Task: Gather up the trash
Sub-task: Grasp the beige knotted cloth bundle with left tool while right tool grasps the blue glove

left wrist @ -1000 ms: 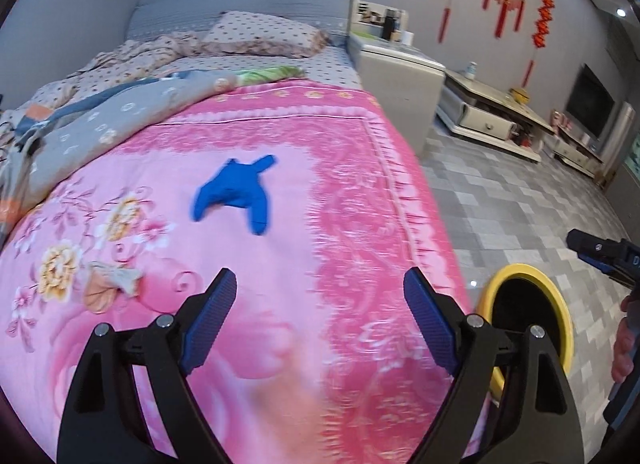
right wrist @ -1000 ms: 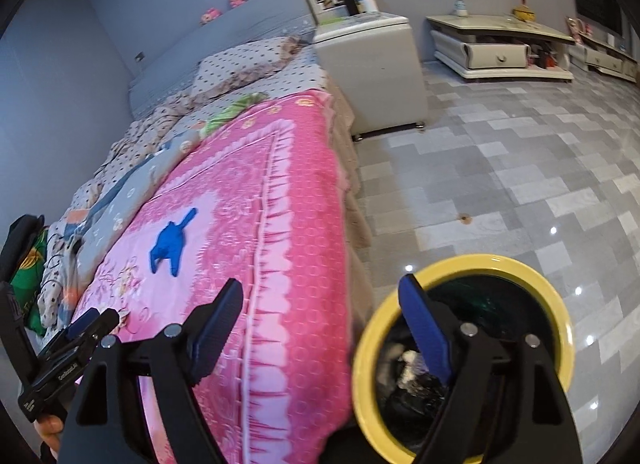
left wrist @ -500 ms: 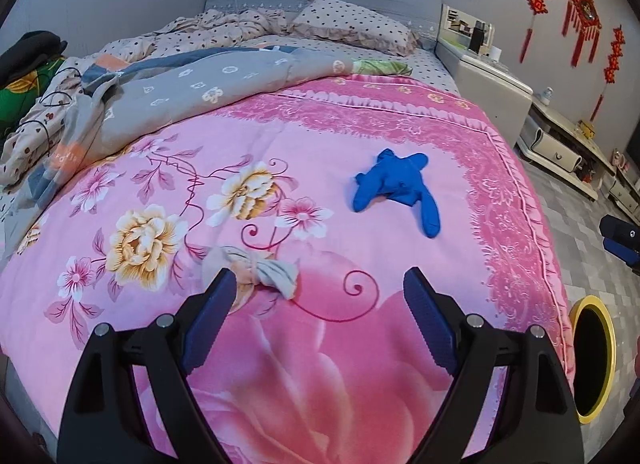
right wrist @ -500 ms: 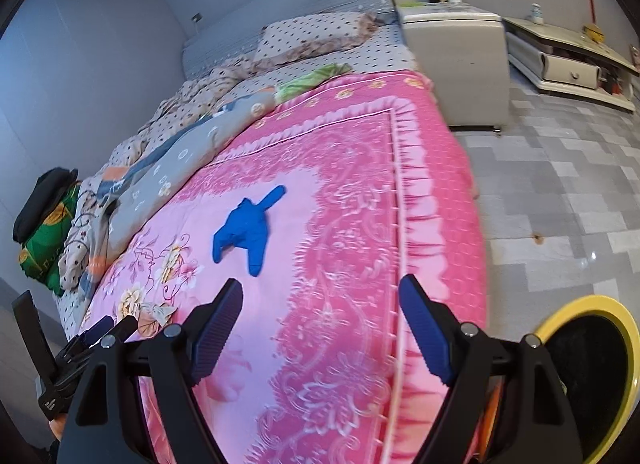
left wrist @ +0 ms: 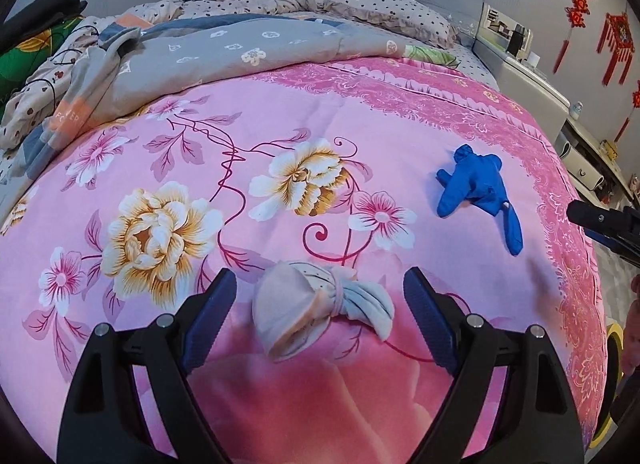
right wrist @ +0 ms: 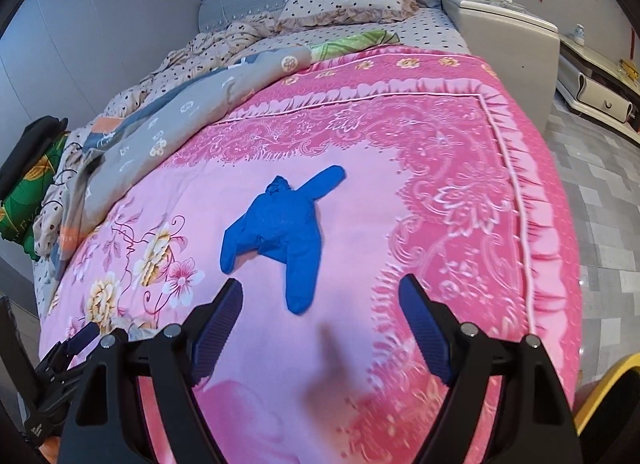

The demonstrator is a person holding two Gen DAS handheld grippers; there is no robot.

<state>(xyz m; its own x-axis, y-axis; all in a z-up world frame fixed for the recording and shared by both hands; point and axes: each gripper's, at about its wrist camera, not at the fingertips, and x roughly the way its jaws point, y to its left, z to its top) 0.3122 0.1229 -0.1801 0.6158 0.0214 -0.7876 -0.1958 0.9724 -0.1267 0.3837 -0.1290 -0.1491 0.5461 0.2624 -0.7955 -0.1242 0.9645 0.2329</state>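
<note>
Left wrist view: left hand-held gripper [left wrist: 320,312] is spread wide, holding nothing, with ribbed blue pads [left wrist: 210,314] on black plastic arms. A knotted cloth bundle [left wrist: 320,314] lies on the bed right between the two fingers, apart from both pads. It's soft beige and pale grey fabric, cinched in the middle, one end rounded and puffy, the other flaring like a bow. Further up and to the right sits a blue glove [left wrist: 478,192], thin rubbery material, crumpled, fingers splayed, one long finger pointing toward the bed's edge. Both rest on the pink quilt [left wrist: 280,136]: smooth cloth with large printed flowers, darker pink lace-pattern border. A rumpled grey blanket [left wrist: 224,60] and a polka-dot pillow [left wrist: 394,10] lie past it near the headboard. The other tool's black tip pokes in at the right edge.

Right wrist view: right hand-held gripper [right wrist: 320,324] is also wide and empty, same blue ribbed pads [right wrist: 218,320]. The blue glove [right wrist: 280,224] lies just ahead of the fingertips, slightly left of centre, its nearest finger reaching toward the gap between them, no contact. A curved yellow rim of a bin [right wrist: 608,384] shows at the lower right, down on the grey tiled floor [right wrist: 600,192] beside the bed. A boxy white nightstand [right wrist: 504,32] stands at the bed's head end.
</note>
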